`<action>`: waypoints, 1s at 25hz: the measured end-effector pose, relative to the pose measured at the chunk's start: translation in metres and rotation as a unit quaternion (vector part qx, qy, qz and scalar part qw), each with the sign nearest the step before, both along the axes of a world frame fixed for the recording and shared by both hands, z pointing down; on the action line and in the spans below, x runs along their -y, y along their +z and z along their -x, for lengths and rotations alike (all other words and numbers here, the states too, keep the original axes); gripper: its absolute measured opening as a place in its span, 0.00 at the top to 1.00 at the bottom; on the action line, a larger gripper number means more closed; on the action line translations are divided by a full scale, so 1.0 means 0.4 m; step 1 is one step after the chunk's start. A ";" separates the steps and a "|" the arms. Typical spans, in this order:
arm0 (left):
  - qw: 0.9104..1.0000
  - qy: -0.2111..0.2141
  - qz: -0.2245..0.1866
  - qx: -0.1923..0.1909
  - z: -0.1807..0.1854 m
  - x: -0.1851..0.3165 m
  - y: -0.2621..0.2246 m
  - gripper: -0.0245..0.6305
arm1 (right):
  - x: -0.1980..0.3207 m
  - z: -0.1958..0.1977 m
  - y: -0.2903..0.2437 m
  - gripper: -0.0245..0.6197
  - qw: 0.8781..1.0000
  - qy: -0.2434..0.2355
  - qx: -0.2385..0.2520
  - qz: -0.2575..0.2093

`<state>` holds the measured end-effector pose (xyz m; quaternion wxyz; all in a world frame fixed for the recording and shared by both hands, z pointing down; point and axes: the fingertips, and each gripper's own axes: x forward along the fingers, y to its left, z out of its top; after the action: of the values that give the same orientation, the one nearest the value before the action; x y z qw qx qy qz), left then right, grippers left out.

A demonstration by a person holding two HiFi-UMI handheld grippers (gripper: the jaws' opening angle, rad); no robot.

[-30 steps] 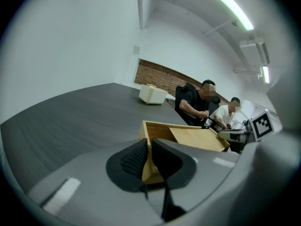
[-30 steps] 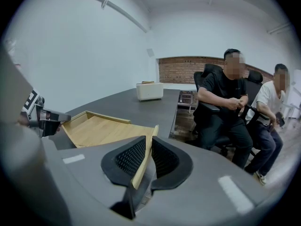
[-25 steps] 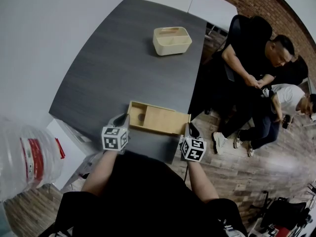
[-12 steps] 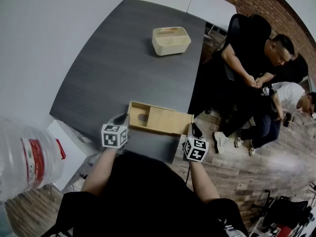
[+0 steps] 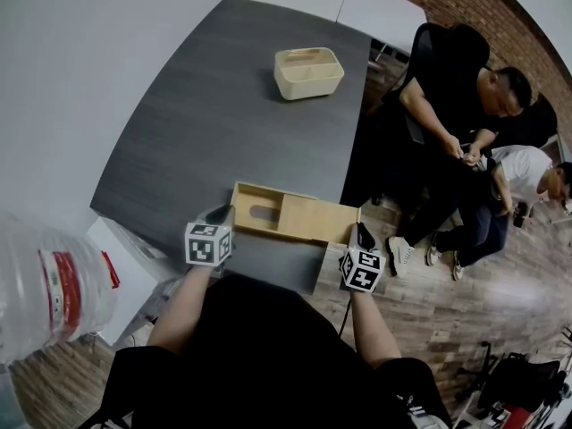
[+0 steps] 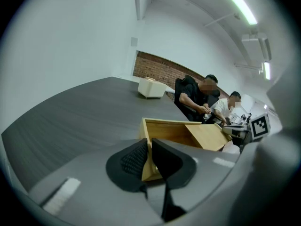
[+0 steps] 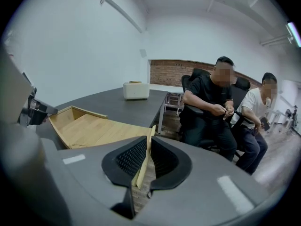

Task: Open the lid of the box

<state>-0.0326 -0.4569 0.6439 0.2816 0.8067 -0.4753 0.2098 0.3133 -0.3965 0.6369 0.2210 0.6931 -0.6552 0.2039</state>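
Slid further right, the stiff lid [image 5: 318,220] (light wood) is pinched endwise by the right gripper [image 7: 144,145]; the left gripper [image 6: 148,150] clamps the box [image 5: 266,191].

The box [image 5: 259,211] sits at the near edge of the table [image 5: 206,123] (lid [image 5: 317,220] jutting right), a tub [image 5: 309,72] behind it.

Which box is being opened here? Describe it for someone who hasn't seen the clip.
On the dark grey table, look at the near edge. The box is flat pale wood, its sliding lid drawn partly off to the right. The cream tub, by contrast, stands at the far end.
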 end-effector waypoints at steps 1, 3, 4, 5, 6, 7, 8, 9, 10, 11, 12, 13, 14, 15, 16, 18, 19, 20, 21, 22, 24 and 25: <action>1.000 0.000 0.000 0.000 0.000 0.000 0.000 0.92 | -0.001 -0.008 0.000 0.91 1.000 0.004 0.000 0.000; 1.000 0.001 0.000 0.000 0.000 0.001 0.000 0.92 | -0.004 -0.023 0.000 0.91 1.000 0.011 0.000 0.000; 1.000 0.001 0.001 0.000 0.000 0.001 0.000 0.92 | -0.006 -0.030 0.000 0.91 1.000 0.014 0.000 0.000; 1.000 0.001 0.001 0.000 0.001 0.001 -0.001 0.92 | -0.008 -0.037 0.000 0.91 1.000 0.016 -0.001 0.000; 1.000 0.001 0.001 0.001 0.001 0.001 -0.002 0.92 | -0.009 -0.045 0.000 0.92 1.000 0.019 -0.001 0.000; 1.000 0.001 0.001 0.002 0.001 0.002 -0.002 0.92 | -0.011 -0.051 -0.001 0.92 1.000 0.023 -0.001 0.000; 1.000 0.001 0.002 0.002 0.001 0.002 -0.002 0.92 | -0.012 -0.057 -0.001 0.92 1.000 0.025 -0.001 0.000; 1.000 0.001 0.002 0.002 0.001 0.002 -0.001 0.92 | -0.013 -0.061 0.000 0.92 1.000 0.027 -0.001 0.000; 1.000 0.002 0.003 0.003 0.001 0.002 -0.001 0.92 | -0.013 -0.064 0.000 0.92 1.000 0.028 -0.001 0.000; 1.000 0.002 0.003 0.003 0.002 0.001 0.000 0.92 | -0.014 -0.067 0.000 0.92 1.000 0.029 -0.001 0.000; 1.000 0.003 0.003 0.003 0.002 0.001 0.000 0.92 | -0.014 -0.069 0.000 0.92 1.000 0.031 -0.001 0.000; 1.000 0.003 0.004 0.004 0.002 0.001 0.000 0.92 | -0.014 -0.073 0.000 0.92 0.999 0.032 -0.001 0.000; 1.000 0.004 0.004 0.004 0.002 0.002 0.001 0.92 | -0.015 -0.076 0.000 0.92 0.999 0.035 0.000 0.000; 1.000 0.004 0.004 0.004 0.002 0.002 0.001 0.92 | -0.016 -0.080 0.001 0.92 0.999 0.037 0.000 0.000; 1.000 0.004 0.004 0.004 0.002 0.003 0.001 0.92 | -0.016 -0.084 0.001 0.92 0.999 0.038 0.000 0.001; 1.000 0.003 0.005 0.003 0.003 0.003 0.000 0.92 | -0.018 -0.090 0.000 0.92 0.999 0.041 -0.002 0.001; 1.000 0.002 0.005 0.003 0.003 0.003 0.000 0.92 | -0.020 -0.094 0.000 0.92 0.999 0.043 -0.003 0.001; 1.000 0.002 0.005 0.004 0.003 0.002 0.000 0.92 | -0.021 -0.097 0.000 0.92 0.999 0.045 -0.004 0.001; 1.000 0.002 0.005 0.004 0.003 0.002 0.000 0.92 | -0.023 -0.102 0.000 0.92 0.999 0.047 -0.004 0.001; 1.000 0.002 0.005 0.003 0.003 0.002 0.000 0.92 | -0.025 -0.107 -0.001 0.92 0.999 0.049 -0.005 0.002; 1.000 0.001 0.006 0.002 0.003 0.002 0.000 0.92 | -0.029 -0.120 0.000 0.92 0.999 0.054 -0.005 0.003; 1.000 0.001 0.006 0.002 0.003 0.002 0.000 0.92 | -0.031 -0.127 0.000 0.92 0.998 0.056 -0.006 0.003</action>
<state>-0.0338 -0.4578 0.6440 0.2855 0.8048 -0.4742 0.2145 0.3641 -0.3841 0.6368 0.2152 0.7294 -0.6130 0.2142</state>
